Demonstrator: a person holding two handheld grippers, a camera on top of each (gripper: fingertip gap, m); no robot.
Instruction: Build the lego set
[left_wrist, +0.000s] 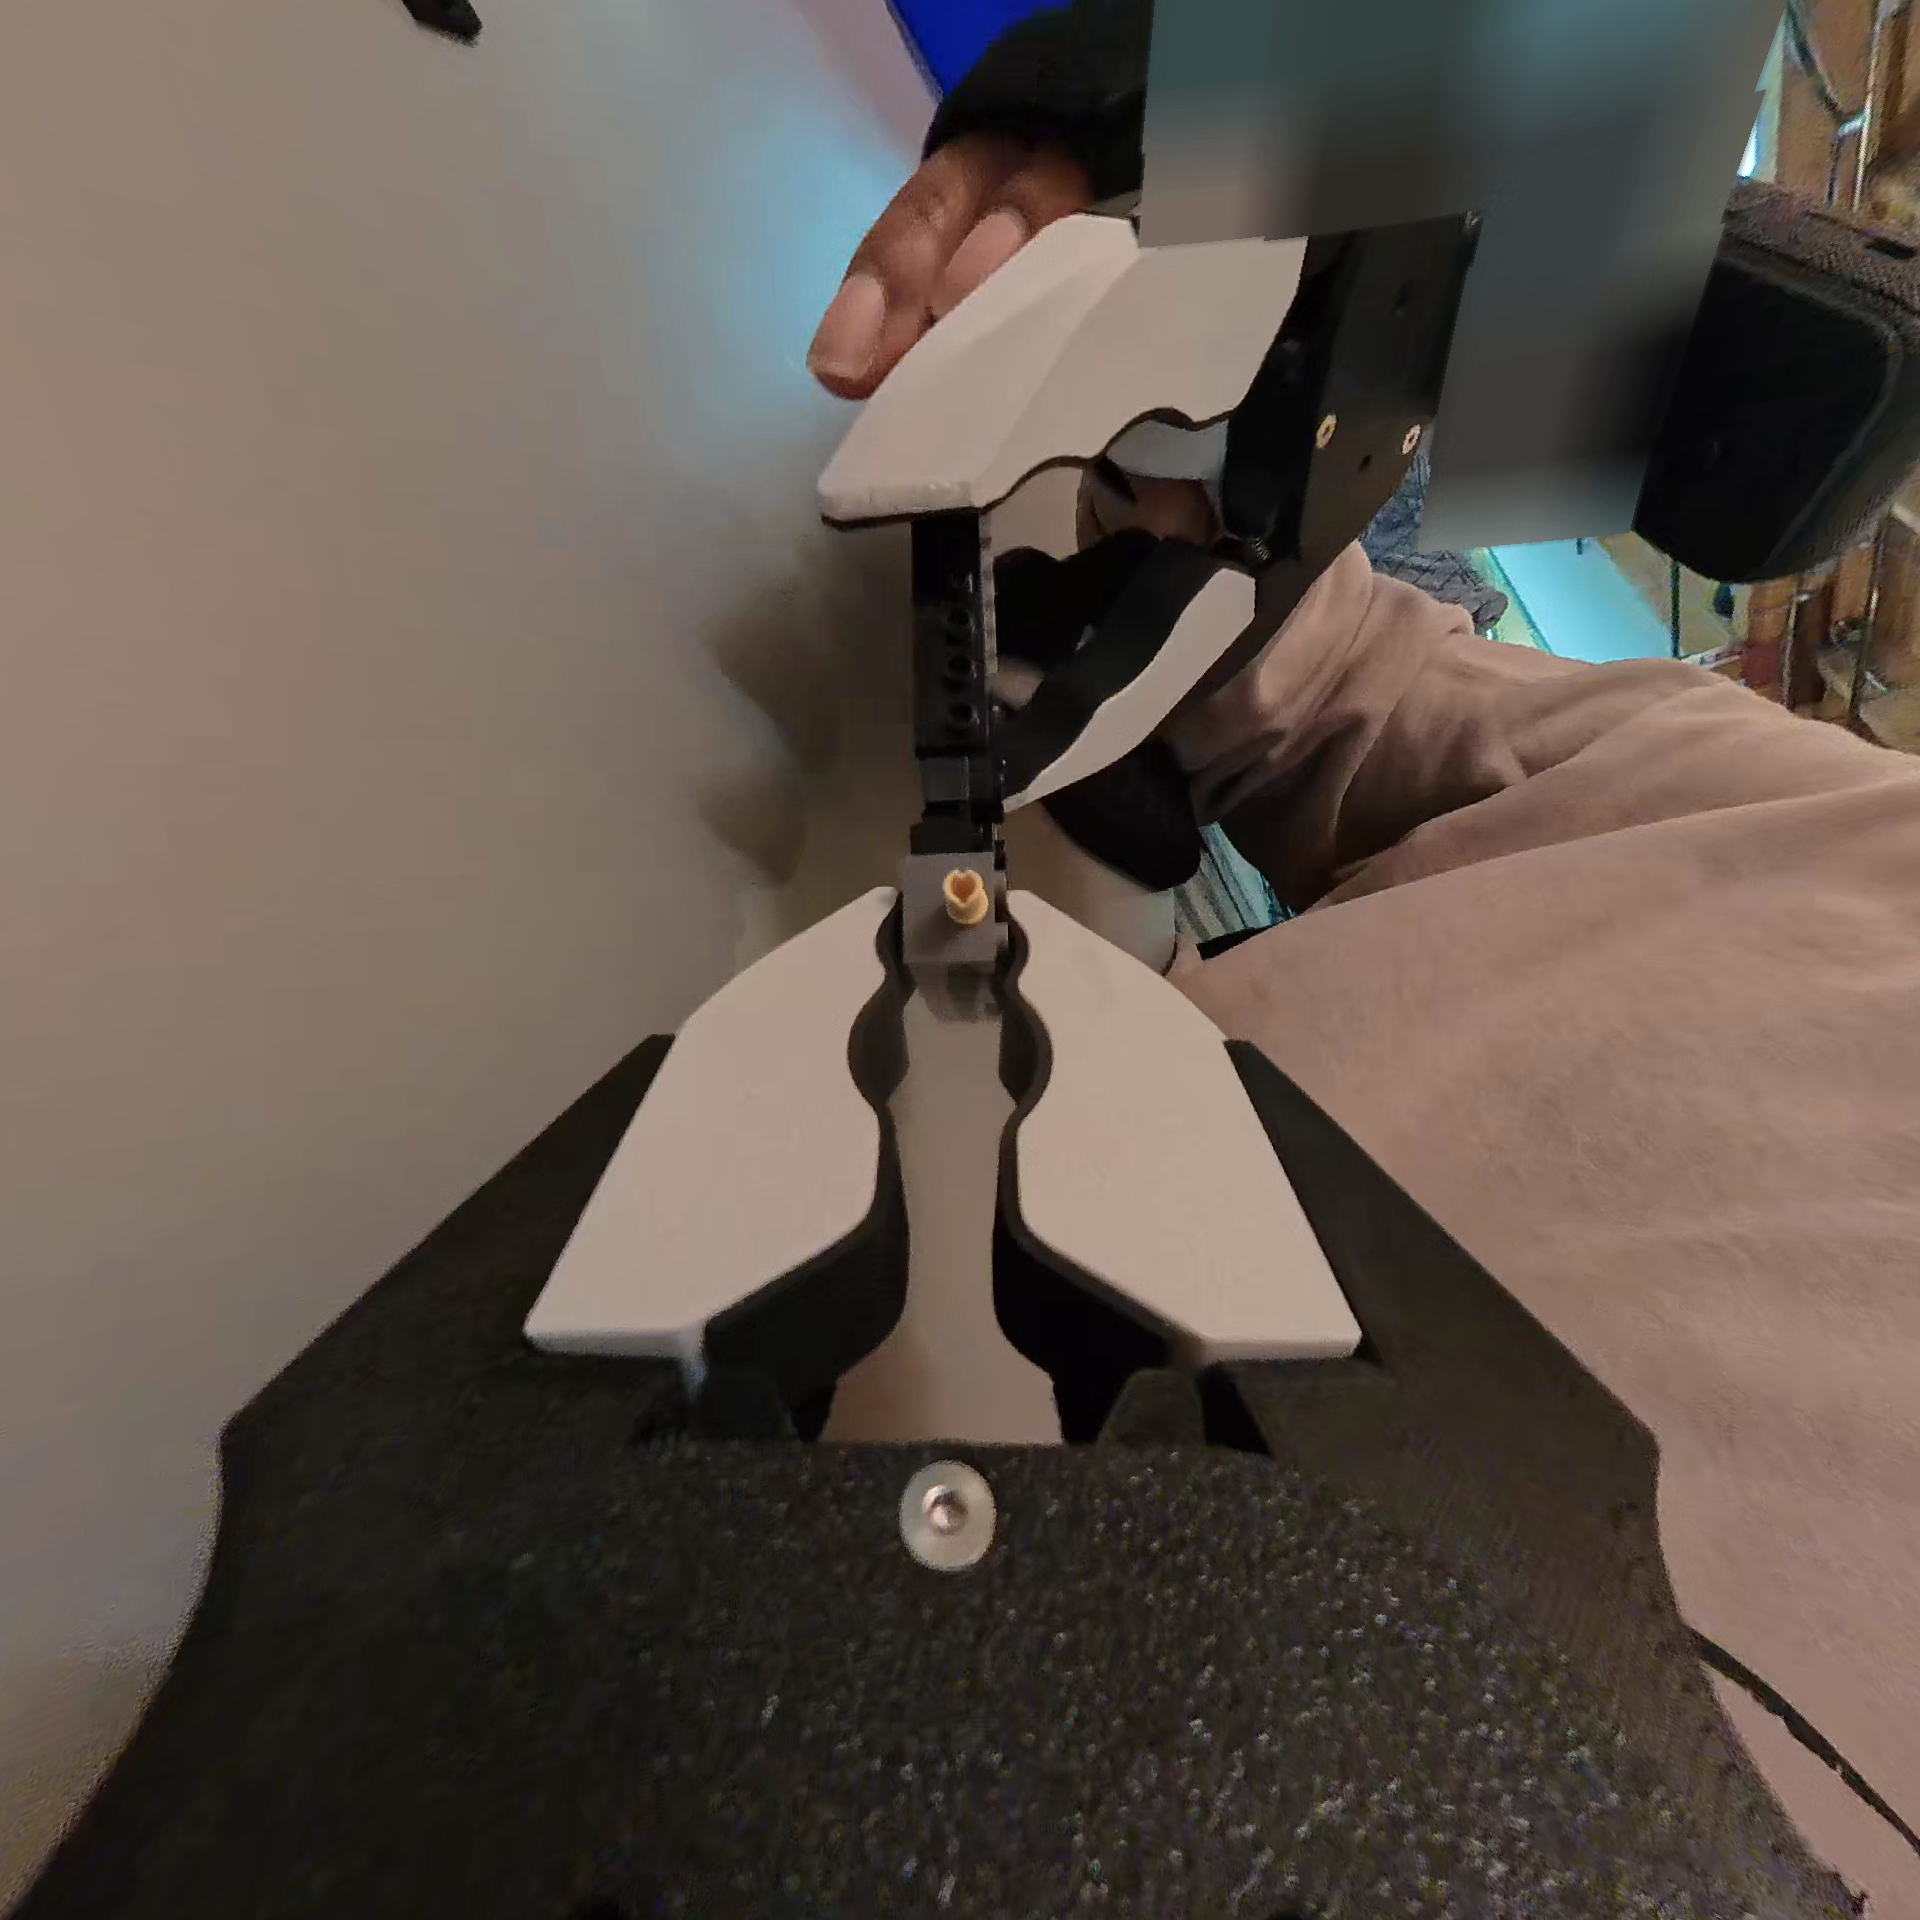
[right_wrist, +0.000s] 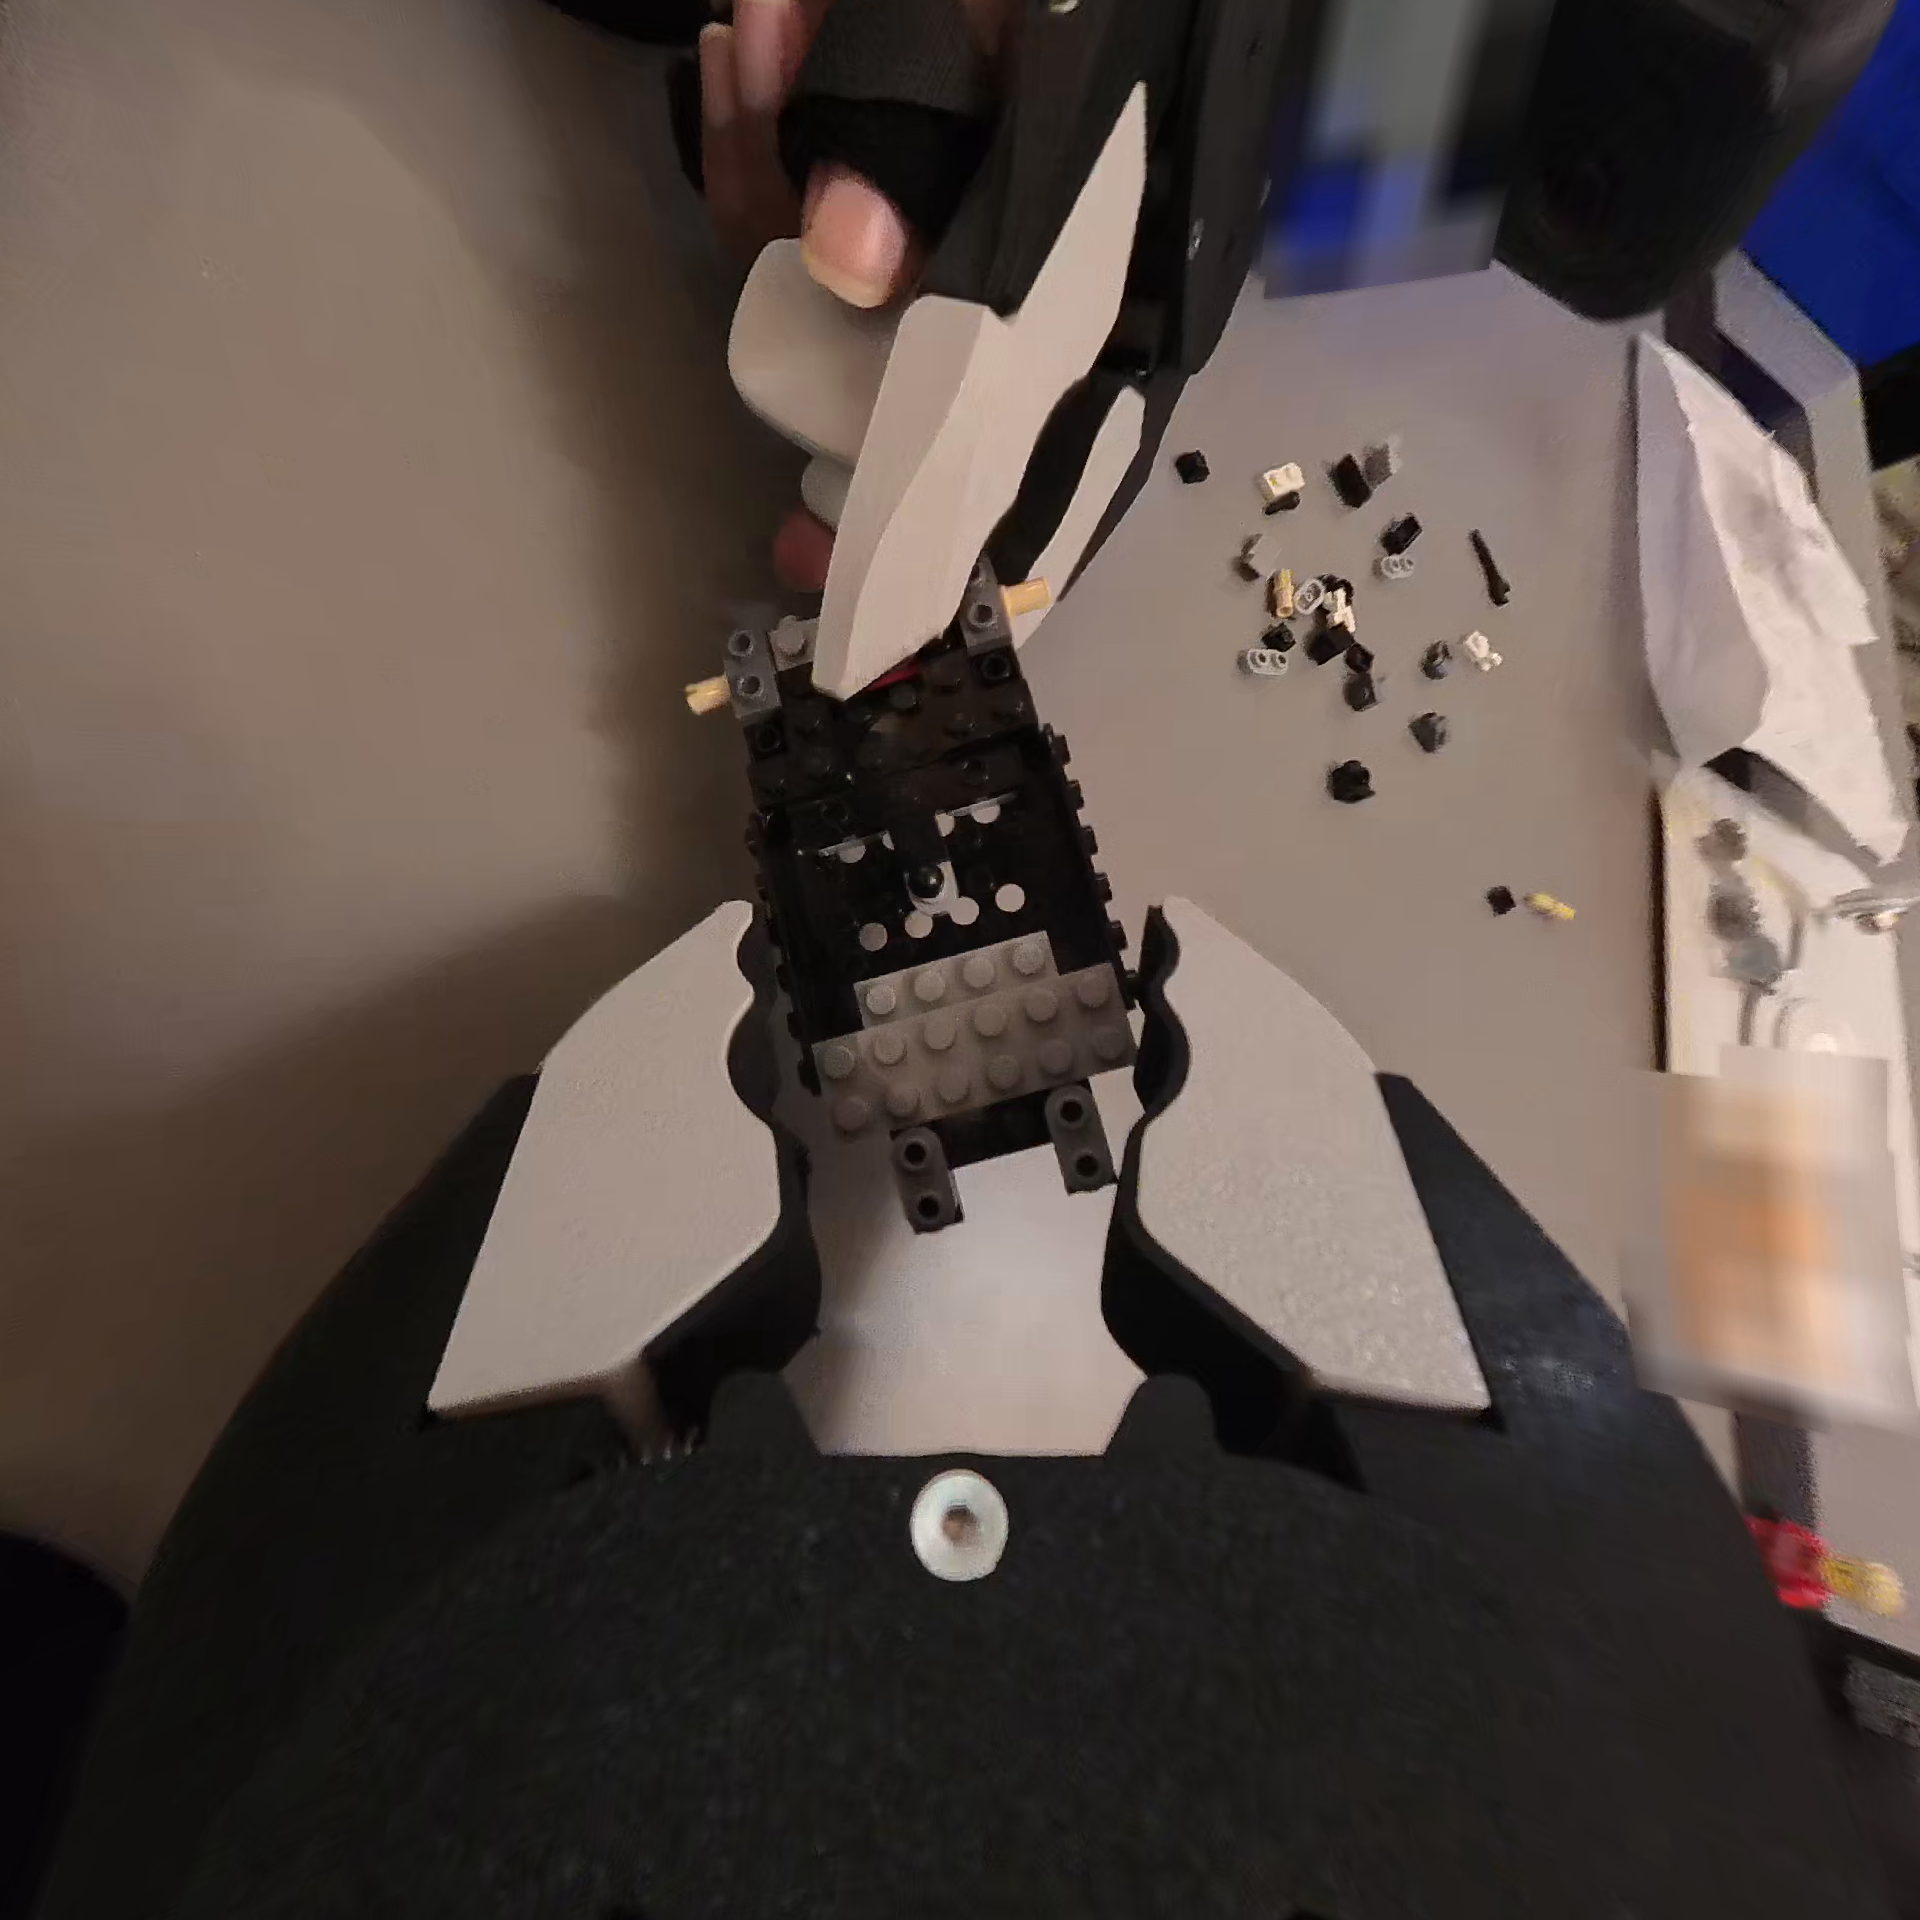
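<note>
Both claws are sharing one half-built lego body (right_wrist: 935, 914): the right gripper (right_wrist: 951, 1013) is clamping its grey-plated near end, while the left gripper (left_wrist: 951, 935) is pinching the far end by a grey block with a tan pin (left_wrist: 961, 896). Beyond, many loose pieces (right_wrist: 1340, 613) are lying on the table (right_wrist: 1195, 810), so plenty is remaining to add

dim warm light | soft shadows | motion blur | fisheye edges
</note>
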